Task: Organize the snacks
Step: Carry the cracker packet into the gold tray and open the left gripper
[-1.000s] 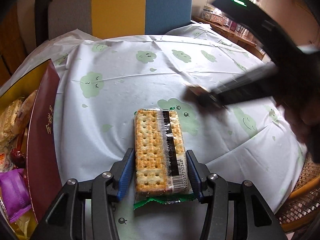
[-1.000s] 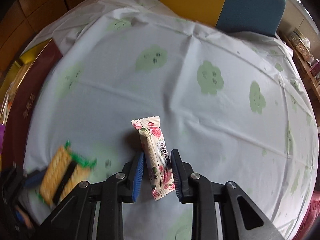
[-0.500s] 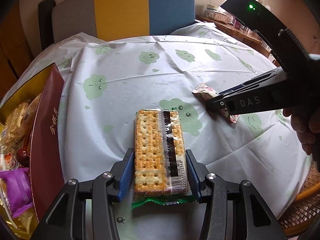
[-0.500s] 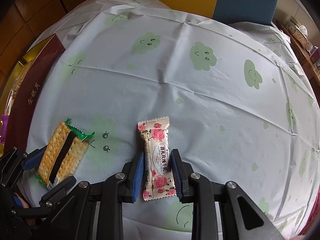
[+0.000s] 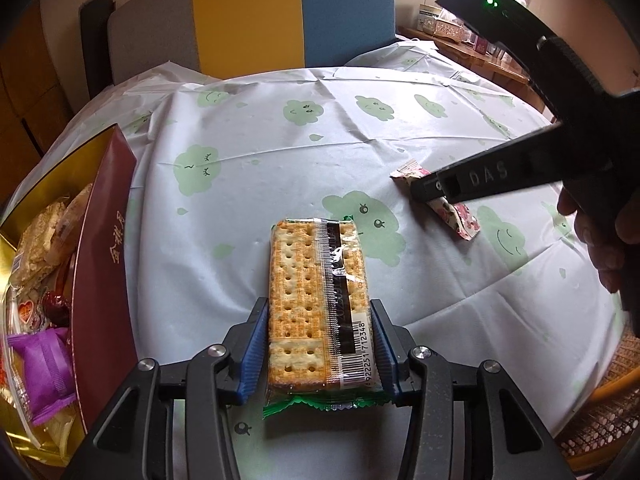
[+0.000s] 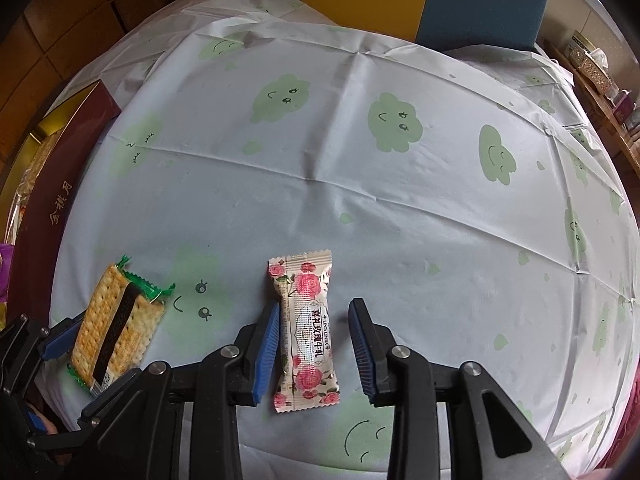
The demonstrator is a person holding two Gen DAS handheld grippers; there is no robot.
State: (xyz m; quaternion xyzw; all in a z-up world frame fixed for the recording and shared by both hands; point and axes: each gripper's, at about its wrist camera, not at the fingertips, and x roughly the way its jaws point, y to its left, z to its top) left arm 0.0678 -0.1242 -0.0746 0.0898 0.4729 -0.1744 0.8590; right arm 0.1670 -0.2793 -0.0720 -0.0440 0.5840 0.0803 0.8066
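The table (image 6: 360, 152) in front of you, under its pale cloth with green cloud faces, carries only two snacks, both at the near edge. At its left edge sits the open maroon gift box (image 5: 106, 248), already holding a jumble of wrapped snacks, among them a purple packet (image 5: 44, 372).

Your left gripper (image 5: 320, 352) is clamped across the cracker pack (image 5: 318, 304), blue pads tight on both long sides near the barcode end, the pack lying flat on the cloth and pointing away from you. Your right gripper (image 6: 316, 344) has just been opening: the rose-print candy (image 6: 306, 332) lies between its jaws, close against the left pad, with a clear gap to the right pad, so it is let go and resting on the table.

You seem to be laying the snacks out side by side, the candy just set down and well apart from the crackers, though I cannot tell whether they are bound for the box or came from it. Next, lift the right gripper straight up so the left pad does not drag the wrapper, and then free or carry the crackers with the left
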